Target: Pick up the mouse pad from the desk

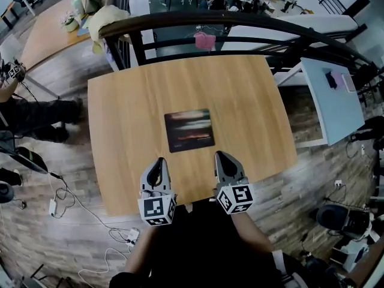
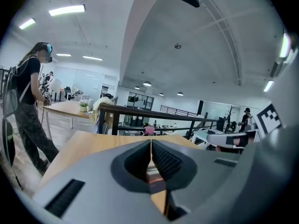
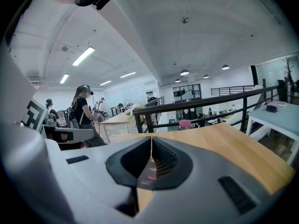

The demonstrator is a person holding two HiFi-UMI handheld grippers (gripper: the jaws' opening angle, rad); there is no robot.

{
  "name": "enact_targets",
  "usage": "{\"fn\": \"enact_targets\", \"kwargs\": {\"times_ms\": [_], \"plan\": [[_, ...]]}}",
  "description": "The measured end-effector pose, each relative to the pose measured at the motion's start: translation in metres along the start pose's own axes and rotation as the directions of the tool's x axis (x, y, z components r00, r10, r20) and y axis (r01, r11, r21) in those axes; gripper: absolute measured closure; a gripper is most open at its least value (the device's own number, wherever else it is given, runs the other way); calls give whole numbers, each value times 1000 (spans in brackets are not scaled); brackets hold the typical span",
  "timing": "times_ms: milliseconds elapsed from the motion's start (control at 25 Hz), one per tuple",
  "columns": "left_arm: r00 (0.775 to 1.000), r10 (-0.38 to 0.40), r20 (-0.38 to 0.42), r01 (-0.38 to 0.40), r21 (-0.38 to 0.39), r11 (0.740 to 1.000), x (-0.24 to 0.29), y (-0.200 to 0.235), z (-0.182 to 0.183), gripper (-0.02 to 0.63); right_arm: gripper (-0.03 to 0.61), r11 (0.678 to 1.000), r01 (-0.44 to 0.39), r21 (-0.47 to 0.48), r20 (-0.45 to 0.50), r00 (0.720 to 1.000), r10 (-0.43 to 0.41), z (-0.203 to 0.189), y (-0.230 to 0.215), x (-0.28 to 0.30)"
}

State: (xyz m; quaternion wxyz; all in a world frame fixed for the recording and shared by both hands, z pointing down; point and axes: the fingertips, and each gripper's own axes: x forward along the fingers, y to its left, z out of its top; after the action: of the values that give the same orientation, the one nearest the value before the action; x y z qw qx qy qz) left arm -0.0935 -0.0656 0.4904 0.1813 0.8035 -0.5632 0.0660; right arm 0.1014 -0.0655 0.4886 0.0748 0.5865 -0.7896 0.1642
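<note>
The dark rectangular mouse pad (image 1: pixel 189 129) lies flat near the middle of the wooden desk (image 1: pixel 120 113). My left gripper (image 1: pixel 159 161) is over the desk's near edge, short of the pad's near left corner, its jaws shut and empty. Level with it, my right gripper (image 1: pixel 221 155) is just short of the pad's near right corner, also shut and empty. In the left gripper view the jaws (image 2: pixel 151 142) meet in a line, and a sliver of the pad (image 2: pixel 152 175) shows through the gap below. The right gripper view shows its jaws (image 3: pixel 151 139) closed, with the pad (image 3: pixel 149 172) glimpsed behind them.
A black railing (image 1: pixel 240 20) runs along the desk's far side, with a pink object (image 1: pixel 204 40) behind it. A white table (image 1: pixel 331 98) stands to the right. A person (image 2: pixel 28 101) stands at the left by another wooden table (image 1: pixel 51 29). Cables (image 1: pixel 90 221) lie on the floor.
</note>
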Motion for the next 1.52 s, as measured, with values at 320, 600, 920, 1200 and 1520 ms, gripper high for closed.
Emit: {"fn": "enact_targets", "kwargs": {"times_ms": [320, 600, 920, 1200, 1520], "plan": [[998, 24, -57, -24, 2, 1000, 44, 11, -12, 588, 546, 998, -64, 3, -71, 995, 64, -15, -12, 50], [989, 81, -126, -84, -22, 996, 92, 24, -36, 586, 545, 995, -96, 27, -179, 979, 100, -46, -45, 95], [956, 94, -278, -124, -90, 988, 131, 34, -96, 509, 456, 992, -98, 75, -342, 932, 118, -101, -79, 134], [915, 59, -400, -119, -126, 985, 167, 36, -149, 392, 381, 991, -62, 121, -503, 856, 115, -164, -104, 159], [832, 99, -547, -173, -86, 981, 186, 48, -203, 350, 354, 993, -31, 115, -617, 781, 96, -209, -119, 183]]}}
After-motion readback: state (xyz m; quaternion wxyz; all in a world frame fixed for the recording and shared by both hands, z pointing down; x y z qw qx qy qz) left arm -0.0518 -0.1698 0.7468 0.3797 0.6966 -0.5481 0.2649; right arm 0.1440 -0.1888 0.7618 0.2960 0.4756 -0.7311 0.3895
